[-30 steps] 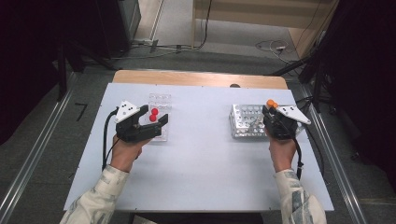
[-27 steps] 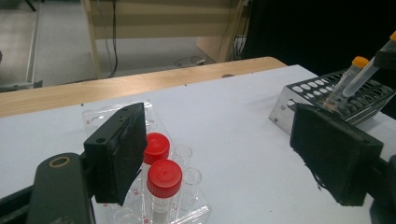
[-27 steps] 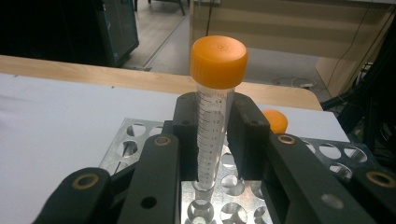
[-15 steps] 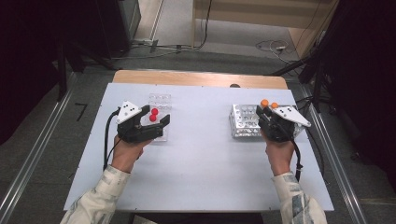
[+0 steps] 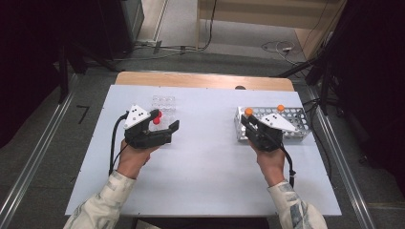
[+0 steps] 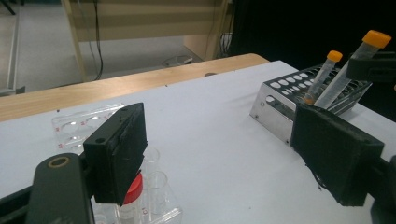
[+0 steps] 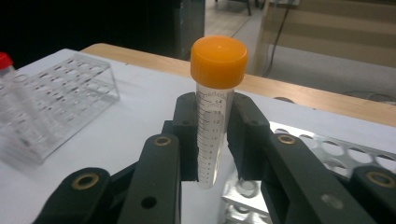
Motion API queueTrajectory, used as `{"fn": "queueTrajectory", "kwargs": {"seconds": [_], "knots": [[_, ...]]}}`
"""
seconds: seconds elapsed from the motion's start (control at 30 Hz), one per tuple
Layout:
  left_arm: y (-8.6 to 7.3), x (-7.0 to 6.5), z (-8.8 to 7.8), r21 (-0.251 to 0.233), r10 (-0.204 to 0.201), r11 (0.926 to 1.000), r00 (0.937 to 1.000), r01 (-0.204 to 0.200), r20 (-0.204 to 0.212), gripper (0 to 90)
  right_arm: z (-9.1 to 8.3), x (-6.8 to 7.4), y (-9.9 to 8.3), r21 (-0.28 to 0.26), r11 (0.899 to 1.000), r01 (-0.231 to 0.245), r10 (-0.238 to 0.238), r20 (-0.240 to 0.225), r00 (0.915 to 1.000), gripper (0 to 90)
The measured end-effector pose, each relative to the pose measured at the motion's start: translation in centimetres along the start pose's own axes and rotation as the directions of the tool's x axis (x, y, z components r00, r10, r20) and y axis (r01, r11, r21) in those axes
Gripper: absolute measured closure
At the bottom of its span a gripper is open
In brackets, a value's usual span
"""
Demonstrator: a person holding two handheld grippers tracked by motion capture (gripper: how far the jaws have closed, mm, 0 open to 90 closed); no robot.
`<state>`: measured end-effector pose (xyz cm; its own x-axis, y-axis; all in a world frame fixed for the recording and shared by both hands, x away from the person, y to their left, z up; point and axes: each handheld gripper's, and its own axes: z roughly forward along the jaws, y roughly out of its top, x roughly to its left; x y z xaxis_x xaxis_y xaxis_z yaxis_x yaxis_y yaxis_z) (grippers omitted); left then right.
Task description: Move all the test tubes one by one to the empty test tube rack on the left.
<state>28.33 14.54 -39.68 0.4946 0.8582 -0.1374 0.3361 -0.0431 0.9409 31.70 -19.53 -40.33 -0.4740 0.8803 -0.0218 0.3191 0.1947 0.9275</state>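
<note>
Right tool (image 7: 211,140) clamped on orange-capped tube (image 7: 215,107)

White table (image 5: 205,162), clear rack (image 5: 164,102), metal rack (image 5: 296,125)

Grey carpet floor (image 5: 229,57) (cables trailing), wooden furniture (image 5: 267,12), dark surroundings.

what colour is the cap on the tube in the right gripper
Orange; the cap shows best in the right gripper view.
</note>
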Motion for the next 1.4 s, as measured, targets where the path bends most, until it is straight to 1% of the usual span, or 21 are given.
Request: {"fn": "queueTrajectory", "kwargs": {"seconds": [0.17,0.5,0.67,0.83,1.13,1.23,1.4], "knots": [[0.0,-0.5,0.1,0.005,0.007,1.0,0.9999,-0.007,0.016,18.7,0.4,1.4,-0.3,0.019,1.0,0.008,-0.007,-0.051,0.9987,71.9],[-0.3,-1.6,0.6,0.023,0.023,0.9995,0.9986,-0.024,0.047,18.7,1.2,3.5,-1.1,0.05,0.998,0.046,-0.04,-0.115,0.9926,71.9],[-0.7,-2.3,1.1,0.044,0.036,0.9983,0.9966,-0.039,0.074,18.8,1.8,4.7,-1.7,0.07,0.995,0.066,-0.055,-0.15,0.9872,71.9],[-0.9,-2.8,1.3,0.054,0.043,0.9974,0.9952,-0.048,0.087,18.8,2.3,5.8,-2.3,0.087,0.992,0.094,-0.077,-0.185,0.9797,71.9],[-1.1,-3.7,1.6,0.06,0.046,0.9968,0.9914,-0.054,0.122,19.3,2.6,7.1,-2.7,0.103,0.989,0.108,-0.083,-0.227,0.9705,71.9],[-1.2,-4.1,1.8,0.063,0.052,0.9961,0.9896,-0.061,0.134,19.5,2.7,7.6,-2.8,0.108,0.988,0.114,-0.085,-0.237,0.9678,71.9],[-1.5,-4.7,2.1,0.077,0.064,0.9941,0.9868,-0.076,0.149,20.7,2.8,8.4,-3.0,0.111,0.986,0.123,-0.09,-0.262,0.9608,71.9]]}}
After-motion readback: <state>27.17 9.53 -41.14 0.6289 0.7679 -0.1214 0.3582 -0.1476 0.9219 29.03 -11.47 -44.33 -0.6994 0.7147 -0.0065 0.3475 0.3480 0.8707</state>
